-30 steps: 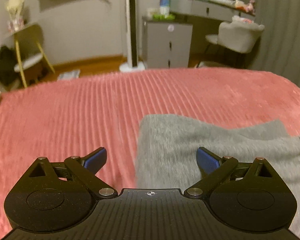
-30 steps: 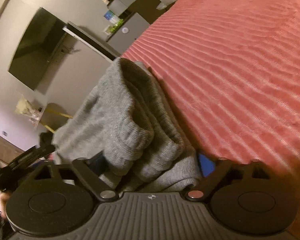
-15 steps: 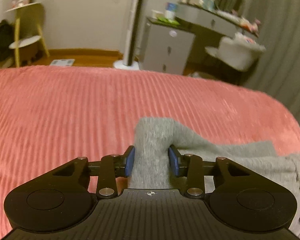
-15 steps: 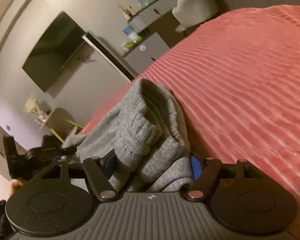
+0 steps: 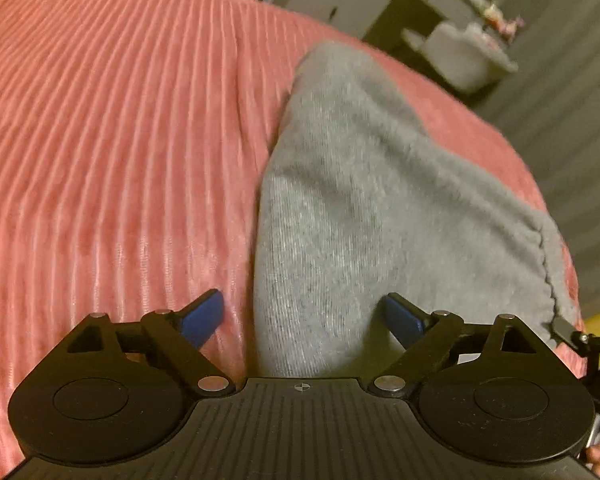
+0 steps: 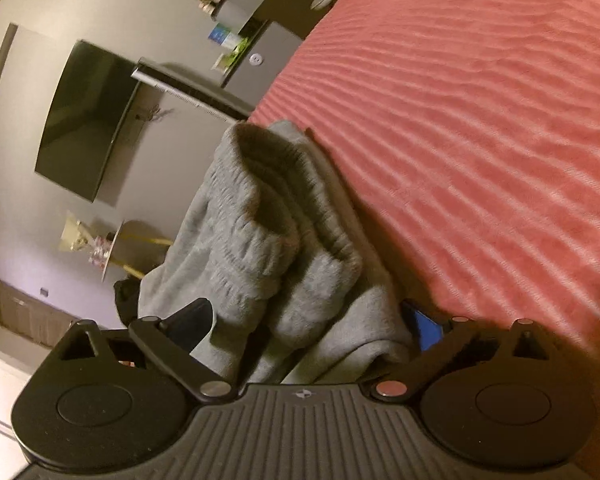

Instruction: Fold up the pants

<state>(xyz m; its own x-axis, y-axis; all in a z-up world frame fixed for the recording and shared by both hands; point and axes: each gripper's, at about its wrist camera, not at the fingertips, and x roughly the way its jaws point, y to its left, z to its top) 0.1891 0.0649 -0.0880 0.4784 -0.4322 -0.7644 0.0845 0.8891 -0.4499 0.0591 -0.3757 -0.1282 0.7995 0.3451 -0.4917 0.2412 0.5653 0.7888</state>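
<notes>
Grey pants (image 5: pixel 360 200) on red ribbed bedspread (image 5: pixel 120 140), directly ahead of left gripper (image 5: pixel 302 316) and running forward and right from it. Long axis: away from left gripper toward the far bed edge. Left jaws just reopened, spread wide; fabric between pads, not pinched; left pad (image 5: pixel 202 316) clear of cloth. Left gripper tilted steeply down over the near end. Right gripper (image 6: pixel 306 324) also just widened to full spread, released; bunched ribbed waistband (image 6: pixel 268 248) heaped between its fingers, pads not pressing. Right gripper rolled sideways, pitched moderately down. Judgement: each gripper nearest its own end; re-grasp needed before next fold.
</notes>
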